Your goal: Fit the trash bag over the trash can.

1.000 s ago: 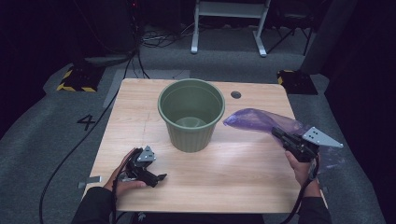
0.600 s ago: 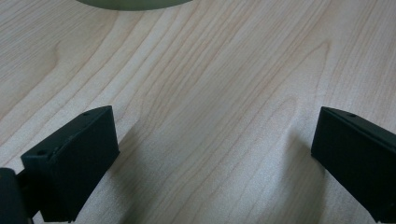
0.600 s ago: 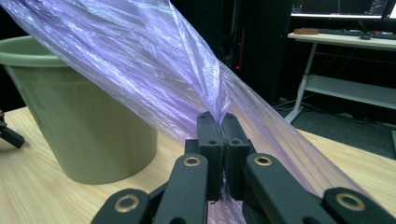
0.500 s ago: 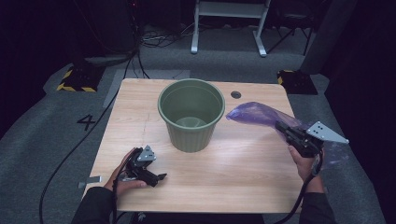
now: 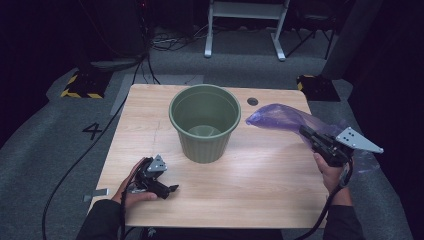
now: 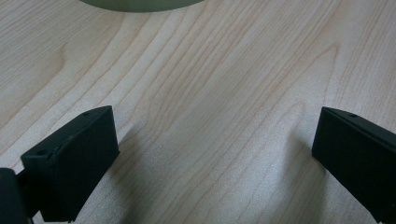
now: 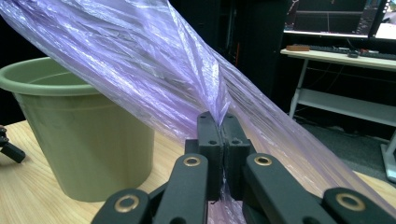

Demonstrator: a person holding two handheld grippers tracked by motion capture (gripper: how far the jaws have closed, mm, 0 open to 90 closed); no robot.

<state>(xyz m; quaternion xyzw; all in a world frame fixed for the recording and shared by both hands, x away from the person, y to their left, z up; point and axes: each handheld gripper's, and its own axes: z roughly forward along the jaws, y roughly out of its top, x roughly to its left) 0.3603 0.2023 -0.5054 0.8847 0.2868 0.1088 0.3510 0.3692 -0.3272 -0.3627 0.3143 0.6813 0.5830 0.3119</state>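
left gripper: lying low by the worktop's near edge, cradled in the left hand, jaws spread wide, nothing in them | right gripper: held up off to the right side, jaws pinched tight together, right hand gripping from below

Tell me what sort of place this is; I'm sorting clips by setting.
Probably a lab or recording studio: a light wooden table on grey carpet, yellow-black striped floor blocks, loose cables and computer monitors on a desk.
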